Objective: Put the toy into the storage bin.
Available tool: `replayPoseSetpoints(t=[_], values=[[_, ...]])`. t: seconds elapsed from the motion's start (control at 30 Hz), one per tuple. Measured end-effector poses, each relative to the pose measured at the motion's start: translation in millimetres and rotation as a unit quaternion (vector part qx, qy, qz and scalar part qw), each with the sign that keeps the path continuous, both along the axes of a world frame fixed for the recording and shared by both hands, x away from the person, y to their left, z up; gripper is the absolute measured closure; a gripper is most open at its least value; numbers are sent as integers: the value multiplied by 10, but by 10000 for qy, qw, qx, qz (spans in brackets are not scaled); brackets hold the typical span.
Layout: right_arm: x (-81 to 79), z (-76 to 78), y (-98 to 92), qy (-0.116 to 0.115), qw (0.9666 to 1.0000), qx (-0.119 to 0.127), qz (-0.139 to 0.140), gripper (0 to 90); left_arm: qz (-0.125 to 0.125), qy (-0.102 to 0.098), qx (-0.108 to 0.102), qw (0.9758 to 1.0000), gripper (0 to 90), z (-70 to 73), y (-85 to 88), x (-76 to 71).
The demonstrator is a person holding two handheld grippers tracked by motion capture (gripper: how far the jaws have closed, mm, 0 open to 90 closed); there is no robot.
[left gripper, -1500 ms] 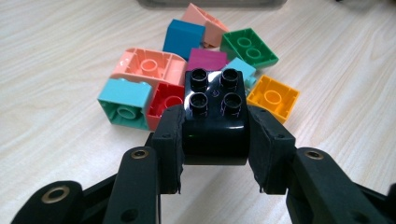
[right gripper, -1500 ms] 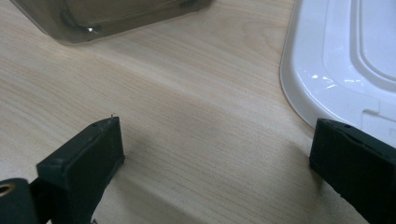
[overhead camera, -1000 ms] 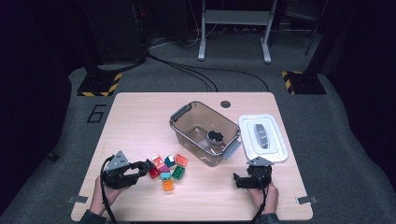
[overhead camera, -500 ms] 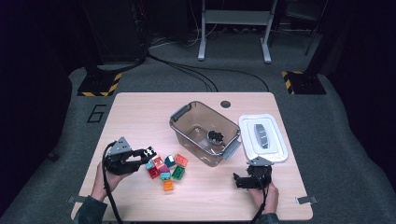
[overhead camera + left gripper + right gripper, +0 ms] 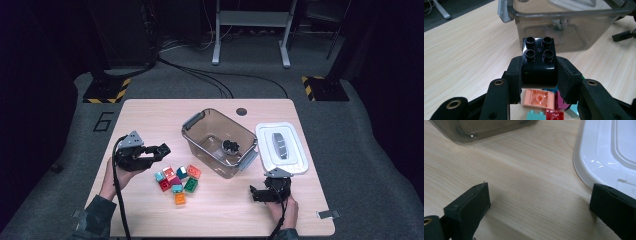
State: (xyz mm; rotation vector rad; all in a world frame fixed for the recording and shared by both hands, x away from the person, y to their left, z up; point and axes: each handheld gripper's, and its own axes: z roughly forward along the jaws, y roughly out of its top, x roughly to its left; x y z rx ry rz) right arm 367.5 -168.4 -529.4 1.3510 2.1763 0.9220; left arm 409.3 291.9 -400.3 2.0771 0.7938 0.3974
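My left gripper (image 5: 539,75) is clenched on a black brick (image 5: 539,60), lifted above the bench (image 5: 150,115); my right gripper (image 5: 541,202) stands released, jaws wide, empty.

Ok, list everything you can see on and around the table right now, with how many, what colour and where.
Black brick: one, black, clamped between the left gripper's jaws, above the pile.
Loose bricks: about seven, red, orange, green, teal and pink, in a pile on the table's near left.
Bin: one, clear brownish with grey handles, table centre, a small dark thing inside.
Lid: one, white, flat on the table right of the bin.
Table: one, light wood.
Cables: several, black, on the floor behind.
Left gripper: one, black, raised left of the pile.
Right gripper: one, black, open, near the lid's front edge.
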Motion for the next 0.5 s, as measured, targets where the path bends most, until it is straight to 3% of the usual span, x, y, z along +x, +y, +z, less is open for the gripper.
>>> replayPoseSetpoints(t=[0.5], values=[[0,0,0,0,10000,0,-2,20,-107,-26,170,9998,589,250,-220,302]])
